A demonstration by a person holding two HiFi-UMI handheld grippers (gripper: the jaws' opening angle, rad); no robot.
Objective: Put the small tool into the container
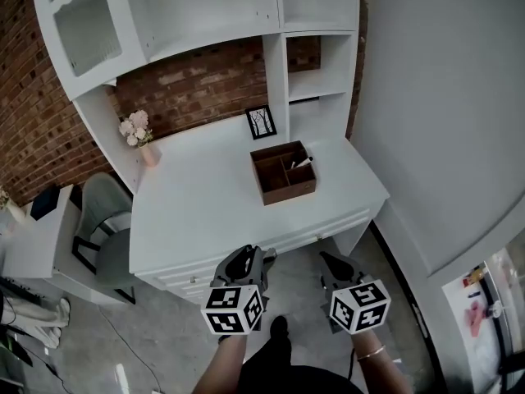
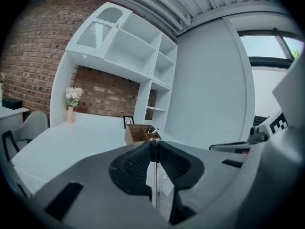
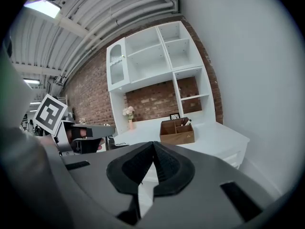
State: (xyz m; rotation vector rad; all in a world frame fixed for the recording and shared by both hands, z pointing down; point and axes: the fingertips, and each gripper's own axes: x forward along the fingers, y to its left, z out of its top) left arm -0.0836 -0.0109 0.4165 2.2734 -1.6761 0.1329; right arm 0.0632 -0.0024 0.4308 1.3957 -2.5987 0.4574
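Observation:
A brown wooden container (image 1: 283, 171) with compartments stands on the white desk (image 1: 197, 203), towards its right side. A small tool (image 1: 303, 162) leans in the container's right rear compartment. The same container (image 3: 177, 131) and tool (image 3: 187, 121) appear in the right gripper view, and the container (image 2: 140, 132) again in the left gripper view. My left gripper (image 1: 248, 258) and right gripper (image 1: 335, 266) hang side by side over the floor in front of the desk, well short of the container. Both are shut with nothing between the jaws (image 2: 154, 147) (image 3: 153, 148).
A small framed picture (image 1: 261, 122) stands behind the container, and a vase of flowers (image 1: 139, 136) at the desk's back left. White shelves (image 1: 316, 48) rise above the desk. A grey chair (image 1: 107, 228) sits left of the desk, and drawers (image 1: 271, 245) line its front.

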